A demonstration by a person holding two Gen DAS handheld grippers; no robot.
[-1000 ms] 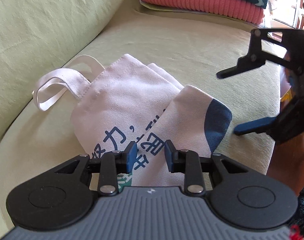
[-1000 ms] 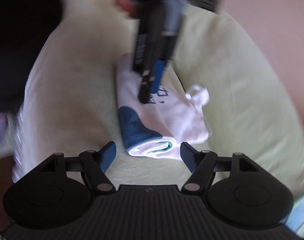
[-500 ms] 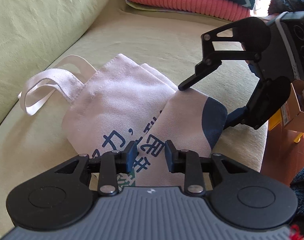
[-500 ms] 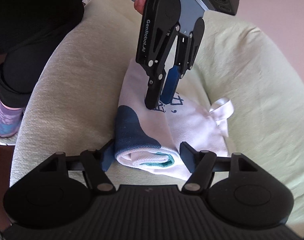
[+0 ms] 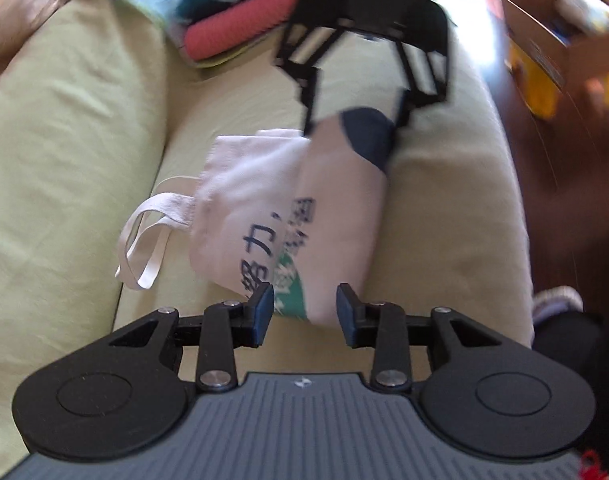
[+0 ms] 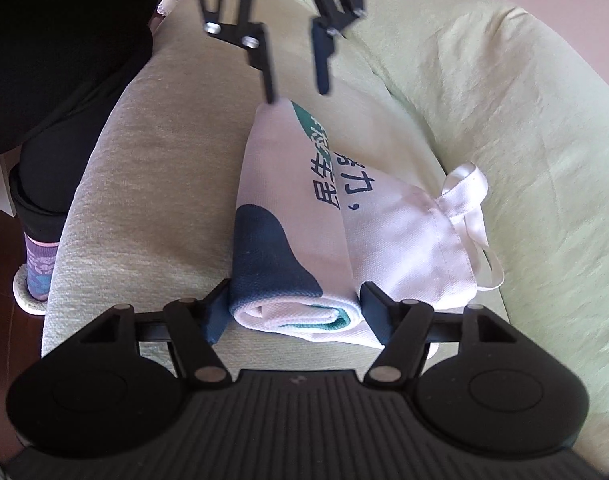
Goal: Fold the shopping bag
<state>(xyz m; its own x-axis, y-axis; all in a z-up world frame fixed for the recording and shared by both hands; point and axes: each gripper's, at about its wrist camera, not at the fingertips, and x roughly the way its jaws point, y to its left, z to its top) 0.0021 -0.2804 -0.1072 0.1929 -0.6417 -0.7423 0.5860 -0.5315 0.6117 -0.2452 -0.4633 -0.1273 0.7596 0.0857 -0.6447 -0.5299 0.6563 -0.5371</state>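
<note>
The white canvas shopping bag (image 5: 336, 216) with blue lettering and a navy patch lies folded into a loose roll on the green sofa seat (image 6: 144, 200). Its handles (image 5: 152, 232) trail toward the backrest. My left gripper (image 5: 303, 314) sits at the green-printed end of the roll, jaws opening, the bag's edge between the pads and not pinched. From the right wrist view the left gripper (image 6: 297, 94) hangs just over that far corner. My right gripper (image 6: 294, 308) straddles the navy end of the bag (image 6: 288, 200), fingers close along its sides without squeezing it.
A stack of folded pink and teal cloths (image 5: 256, 20) lies at the far end of the sofa. The backrest cushion (image 5: 64, 120) runs along the handle side. A person's dark-trousered leg and patterned sock (image 6: 40, 264) stand by the sofa's front edge. A cardboard box (image 5: 564, 40) sits on the wooden floor.
The left gripper has rolled, swung back to the bag's end, and its jaws have widened. The right gripper has come in from the side and now straddles the navy end.
</note>
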